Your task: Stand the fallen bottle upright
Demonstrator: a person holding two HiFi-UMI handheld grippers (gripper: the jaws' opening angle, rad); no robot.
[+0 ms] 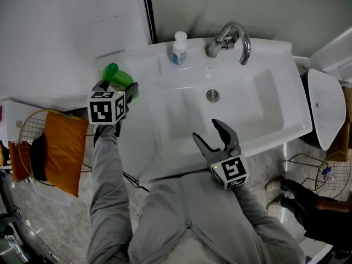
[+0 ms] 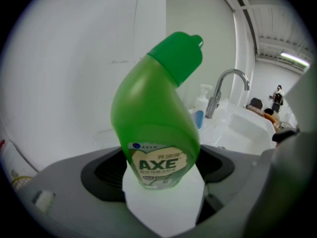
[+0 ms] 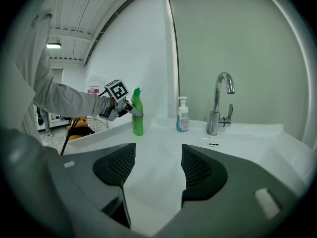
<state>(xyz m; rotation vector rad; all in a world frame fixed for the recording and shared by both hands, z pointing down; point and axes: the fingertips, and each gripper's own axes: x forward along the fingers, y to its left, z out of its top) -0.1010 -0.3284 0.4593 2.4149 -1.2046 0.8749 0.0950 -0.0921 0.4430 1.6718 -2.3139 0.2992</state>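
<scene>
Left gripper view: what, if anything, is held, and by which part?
The green plastic bottle, held by the left gripper across its labelled body, below the cap.

Grey long-sleeved zip top; dark tongs carry black-and-white marker cubes.

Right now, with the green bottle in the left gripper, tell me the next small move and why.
Probably open the left gripper and draw it back: the right gripper view shows the green bottle upright, its base apparently on the sink ledge, with the left jaws closed on it. The right gripper is open, empty.
</scene>
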